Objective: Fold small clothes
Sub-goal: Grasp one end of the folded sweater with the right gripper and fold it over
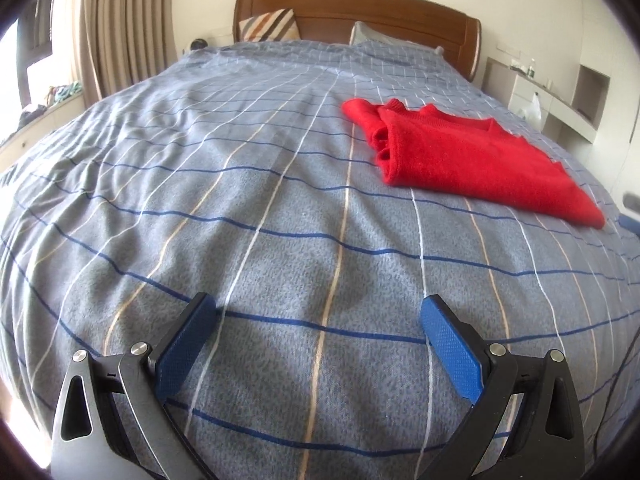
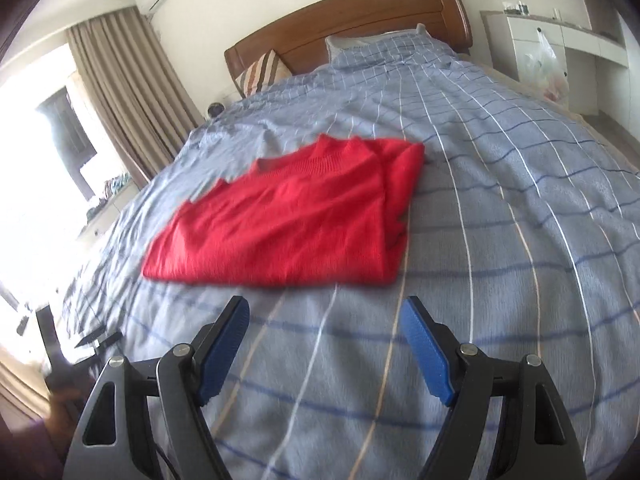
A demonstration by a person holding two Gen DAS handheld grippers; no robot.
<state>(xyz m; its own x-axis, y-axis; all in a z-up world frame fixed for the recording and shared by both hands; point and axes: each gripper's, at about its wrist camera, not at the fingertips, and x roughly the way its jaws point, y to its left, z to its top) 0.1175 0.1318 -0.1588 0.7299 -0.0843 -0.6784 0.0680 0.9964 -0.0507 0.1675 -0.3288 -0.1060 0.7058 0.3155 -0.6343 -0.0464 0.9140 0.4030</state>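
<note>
L hand-held gripper (image 1: 320,312): jaws apart, nothing in them, over bare bed (image 1: 240,200). R hand-held gripper (image 2: 324,312): same, just short of red sweater (image 2: 288,216). Sweater lies folded, approx. rectangular, on the bed. Prob. done w/ this one; maybe tidy edges.

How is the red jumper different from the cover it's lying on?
The red jumper is one plain colour; the bed cover is grey-blue with a grid of white, tan and dark blue lines. The jumper is small and folded into a neat stack; the cover is spread over the whole bed, slightly wrinkled. Both are soft cloth lying flat, and neither gripper touches them.
</note>
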